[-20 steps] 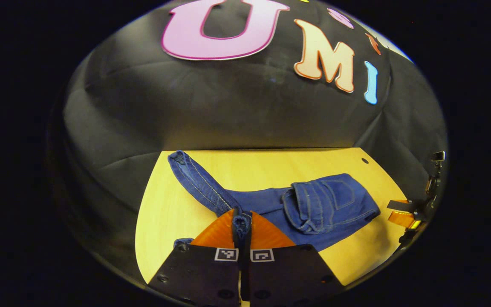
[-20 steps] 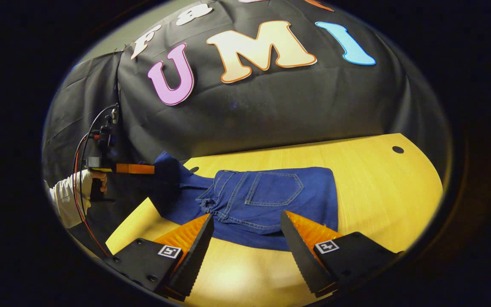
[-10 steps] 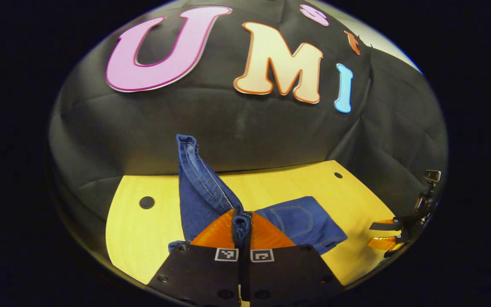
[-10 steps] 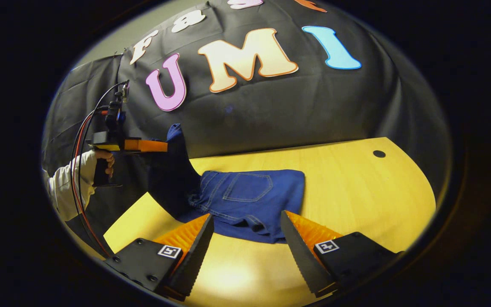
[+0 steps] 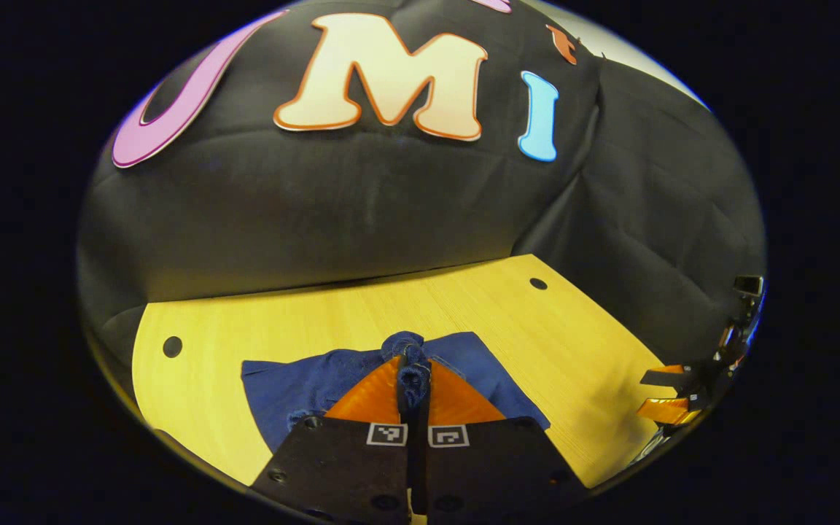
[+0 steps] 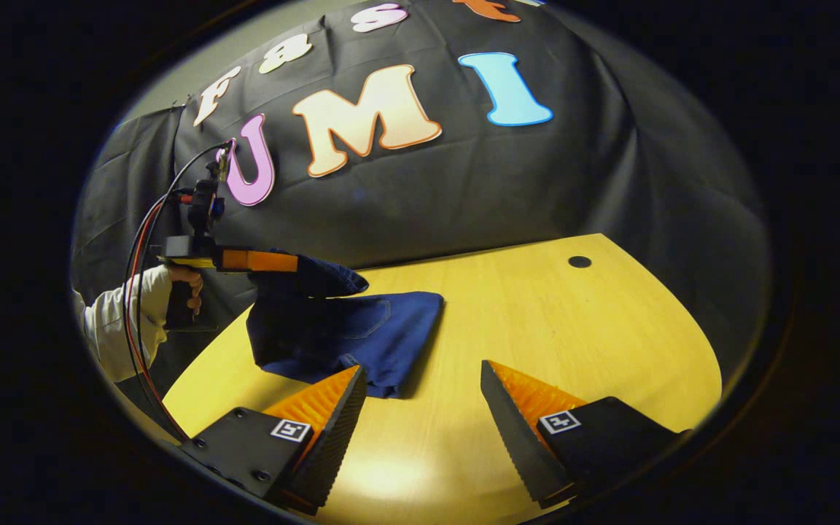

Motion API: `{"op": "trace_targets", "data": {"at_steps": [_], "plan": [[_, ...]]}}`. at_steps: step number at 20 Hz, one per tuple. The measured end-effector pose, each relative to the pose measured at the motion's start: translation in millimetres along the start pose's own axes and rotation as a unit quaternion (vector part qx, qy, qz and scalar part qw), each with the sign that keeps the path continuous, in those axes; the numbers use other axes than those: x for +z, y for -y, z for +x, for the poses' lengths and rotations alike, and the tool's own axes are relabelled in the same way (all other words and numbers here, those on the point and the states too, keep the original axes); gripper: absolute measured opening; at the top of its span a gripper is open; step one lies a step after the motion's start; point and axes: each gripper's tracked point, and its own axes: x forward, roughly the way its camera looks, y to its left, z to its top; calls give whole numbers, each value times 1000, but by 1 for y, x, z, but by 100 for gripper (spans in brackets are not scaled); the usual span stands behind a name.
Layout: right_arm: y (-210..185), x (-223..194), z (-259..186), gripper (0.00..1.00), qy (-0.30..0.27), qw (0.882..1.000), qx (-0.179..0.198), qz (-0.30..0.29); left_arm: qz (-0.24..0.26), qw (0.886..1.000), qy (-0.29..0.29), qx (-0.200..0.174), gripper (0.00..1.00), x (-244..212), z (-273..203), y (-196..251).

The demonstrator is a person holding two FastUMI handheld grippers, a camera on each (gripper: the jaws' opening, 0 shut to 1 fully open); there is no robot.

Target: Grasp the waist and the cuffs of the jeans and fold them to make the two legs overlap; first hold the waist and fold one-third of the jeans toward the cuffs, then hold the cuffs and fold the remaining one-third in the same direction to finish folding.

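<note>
1. Left gripper (image 5: pixel 414 375), bottom centre of the left gripper view: fingers clenched on a bunched edge of the dark blue denim jeans (image 5: pixel 296 383).
2. Right gripper view: the jeans (image 6: pixel 383 332) lie folded at centre left on the yellow wooden table (image 6: pixel 573 335), top layer lifted by the left gripper (image 6: pixel 274 260), held by a white-sleeved hand (image 6: pixel 179 281).
3. Right gripper (image 6: pixel 420 405), bottom centre: fingers spread wide, grasping nothing, above bare tabletop just beside the jeans.

Left claw (image 5: pixel 413 379), clamped on the cuffs (image 5: pixel 411 376), has swung them up and over the folded jeans (image 6: pixel 362 332); a second ago the leg trailed leftward along the desk (image 6: pixel 551 321). Bundle now shorter.
</note>
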Motion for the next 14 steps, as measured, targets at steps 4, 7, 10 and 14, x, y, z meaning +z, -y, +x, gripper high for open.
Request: {"op": "trace_targets", "data": {"at_steps": [4, 7, 10, 14], "plan": [[23, -5, -14, 97, 2, 1000, -17, 9, -1, 999, -12, 45, 0, -23, 31, 13], [31, 2, -17, 97, 11, 1000, -20, 12, -14, 998, -3, 54, 0, -40, 51, 29], [32, 19, -15, 98, 33, 999, -19, 1, -22, 999, 27, 30, 69, -43, 27, 67], [2, 63, -18, 98, 100, 994, -4, -47, 31, 990, 118, 71, 94, -13, -5, 69]]}}
